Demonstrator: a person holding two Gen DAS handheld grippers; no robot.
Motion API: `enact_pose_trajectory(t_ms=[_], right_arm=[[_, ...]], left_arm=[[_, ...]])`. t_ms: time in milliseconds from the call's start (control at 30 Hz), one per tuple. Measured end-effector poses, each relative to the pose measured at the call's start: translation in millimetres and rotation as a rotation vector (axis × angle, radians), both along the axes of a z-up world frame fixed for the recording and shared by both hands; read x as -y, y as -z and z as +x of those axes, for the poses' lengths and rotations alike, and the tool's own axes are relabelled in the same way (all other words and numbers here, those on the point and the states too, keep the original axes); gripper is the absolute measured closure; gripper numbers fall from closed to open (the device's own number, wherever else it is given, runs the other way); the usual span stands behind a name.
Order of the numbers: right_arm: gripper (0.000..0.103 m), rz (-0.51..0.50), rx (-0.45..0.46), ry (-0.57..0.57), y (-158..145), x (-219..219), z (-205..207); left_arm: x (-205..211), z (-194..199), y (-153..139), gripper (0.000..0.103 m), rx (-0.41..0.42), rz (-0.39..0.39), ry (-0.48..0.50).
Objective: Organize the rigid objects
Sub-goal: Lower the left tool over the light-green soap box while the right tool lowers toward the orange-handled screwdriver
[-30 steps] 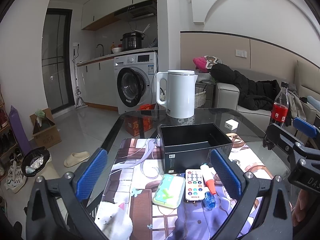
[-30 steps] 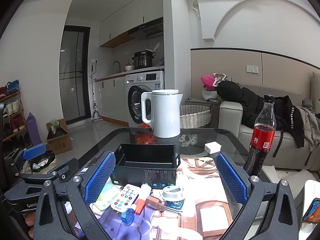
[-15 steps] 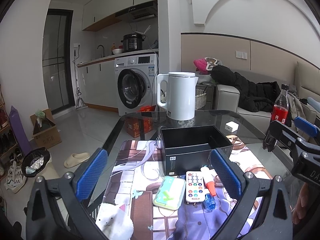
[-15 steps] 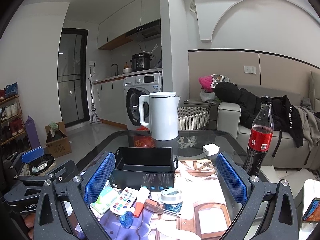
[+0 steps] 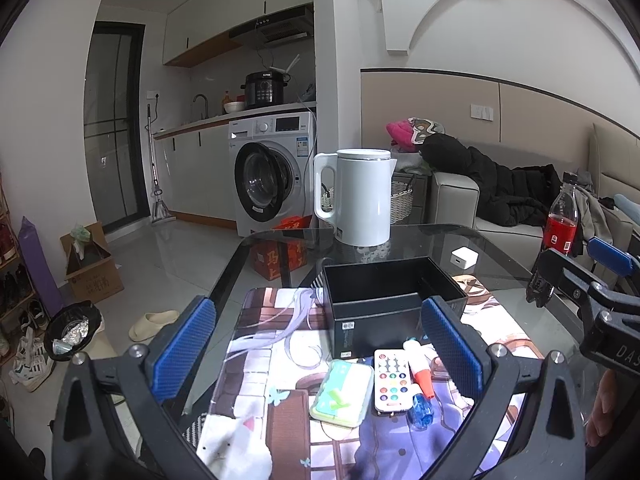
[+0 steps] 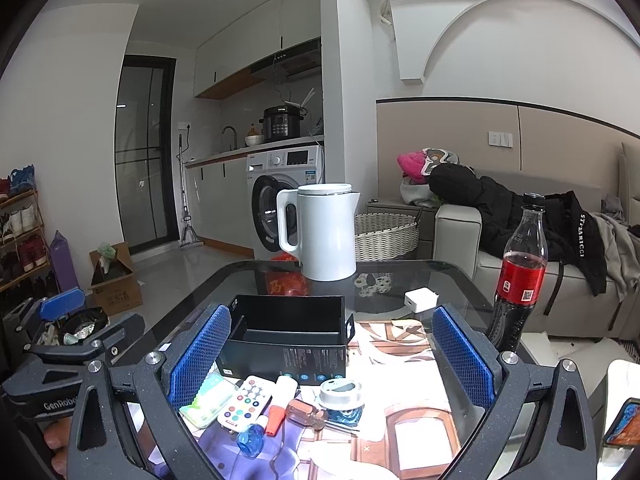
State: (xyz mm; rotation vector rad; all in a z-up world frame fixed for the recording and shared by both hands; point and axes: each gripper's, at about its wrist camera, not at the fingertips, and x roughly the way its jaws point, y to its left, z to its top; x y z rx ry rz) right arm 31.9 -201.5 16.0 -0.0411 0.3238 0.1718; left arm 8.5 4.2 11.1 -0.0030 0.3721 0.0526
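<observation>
Both tools are wide open & hold nothing. The left tool (image 5: 320, 344) and right tool (image 6: 332, 356) hang above the glass bench (image 5: 500, 264). The black box (image 5: 384, 300) sits open-topped mid bench. Just in front of it, at 6 o'clock, lie small things: green case (image 5: 342, 392), white remote (image 5: 392, 380) w/ colored buttons, red-tipped tube (image 5: 420, 368), blue bottle (image 6: 250, 442), round tin (image 6: 340, 394). White kettle (image 6: 324, 232) stands at 12, cola bottle (image 6: 520, 272) at 3.

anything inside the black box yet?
Nothing visible in the black box: the left wrist view shows bare dark walls with an inner divider. The near wall hides the floor close to it. The remote and other small items lie outside, in front of it.
</observation>
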Motion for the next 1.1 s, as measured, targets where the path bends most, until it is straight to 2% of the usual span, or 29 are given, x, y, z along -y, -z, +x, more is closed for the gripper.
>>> enact_pose_trajectory(t_ms=[267, 367, 467, 567, 633, 700, 833, 900, 967, 1100], right_arm=[[0.000, -0.053, -0.085, -0.020, 1, 0, 39], [0.000, -0.106, -0.166, -0.039, 7, -3, 62], [0.000, -0.158, -0.294, -0.064, 23, -7, 87], [0.000, -0.197, -0.412, -0.102, 44, -10, 108], [0.009, -0.216, -0.475, -0.133, 59, -11, 117], [0.023, -0.248, -0.537, -0.169, 75, -15, 125], [0.032, -0.294, -0.631, -0.256, 103, -21, 131], [0.039, -0.306, -0.660, -0.292, 111, -24, 128], [0.042, -0.316, -0.664, -0.317, 114, -28, 125], [0.046, -0.307, -0.673, -0.361, 113, -34, 121]], left_arm=[[-5, 26, -1, 0.000, -0.090, 0.020, 0.022], [-7, 43, 8, 0.000, -0.180, 0.015, 0.037], [-14, 66, 25, 0.000, -0.314, -0.041, 0.048], [-12, 86, 48, 0.002, -0.437, -0.038, 0.082], [-10, 93, 60, 0.003, -0.485, -0.037, 0.095], [-6, 97, 70, 0.003, -0.535, -0.051, 0.118], [2, 102, 83, 0.003, -0.601, -0.021, 0.134], [5, 104, 88, 0.005, -0.625, -0.003, 0.145], [6, 107, 94, 0.012, -0.651, 0.004, 0.159], [9, 111, 104, 0.012, -0.681, 0.029, 0.160]])
